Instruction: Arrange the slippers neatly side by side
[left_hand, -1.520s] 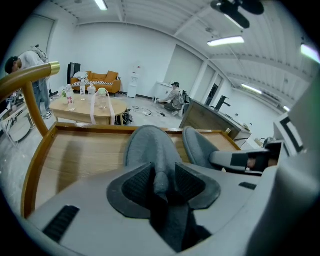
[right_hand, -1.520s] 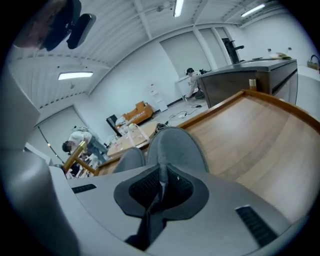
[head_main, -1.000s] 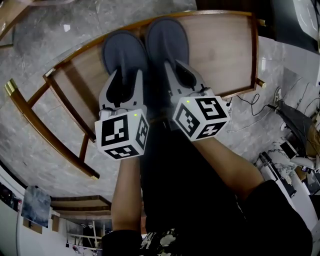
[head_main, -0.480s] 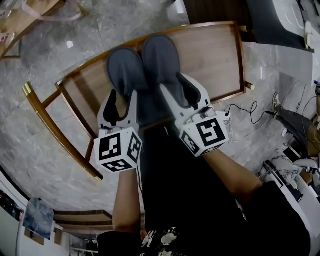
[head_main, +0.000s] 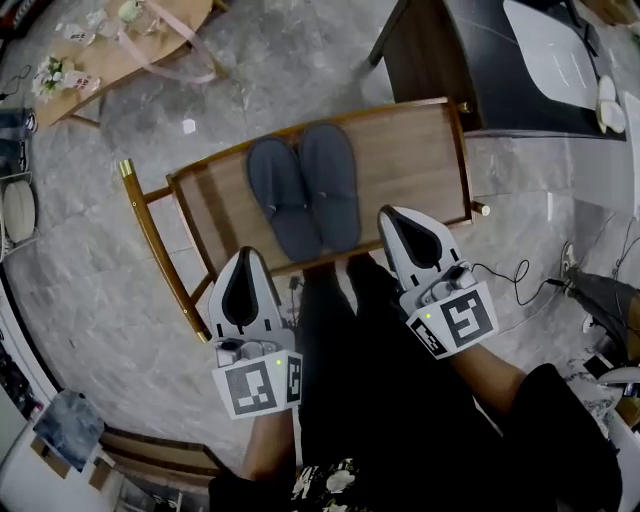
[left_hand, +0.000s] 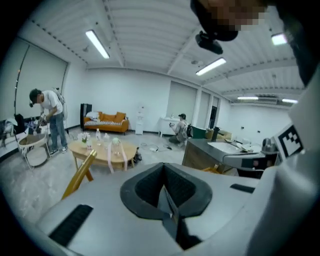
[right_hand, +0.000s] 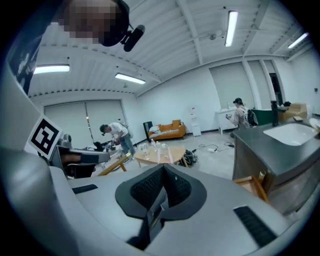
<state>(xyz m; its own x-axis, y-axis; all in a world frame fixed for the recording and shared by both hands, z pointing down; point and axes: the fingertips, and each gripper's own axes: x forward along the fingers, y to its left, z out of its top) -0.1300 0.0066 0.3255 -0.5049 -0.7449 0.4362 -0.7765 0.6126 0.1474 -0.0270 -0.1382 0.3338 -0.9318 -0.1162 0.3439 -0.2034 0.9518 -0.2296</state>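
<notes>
Your two dark grey, soft fabric slippers lie touching side by side, left of the smooth rectangular wooden table's middle. Off its near edge, your left gripper and right gripper have their fingers closed on nothing.

Left slipper and right slipper on table, side by side, touching, left of table's middle. Left claw at near-left corner, apart from slippers. Right claw over near edge, right of slippers, apart. Round table beyond, far left. Counter beyond, far right. Cable on floor, right.
</notes>
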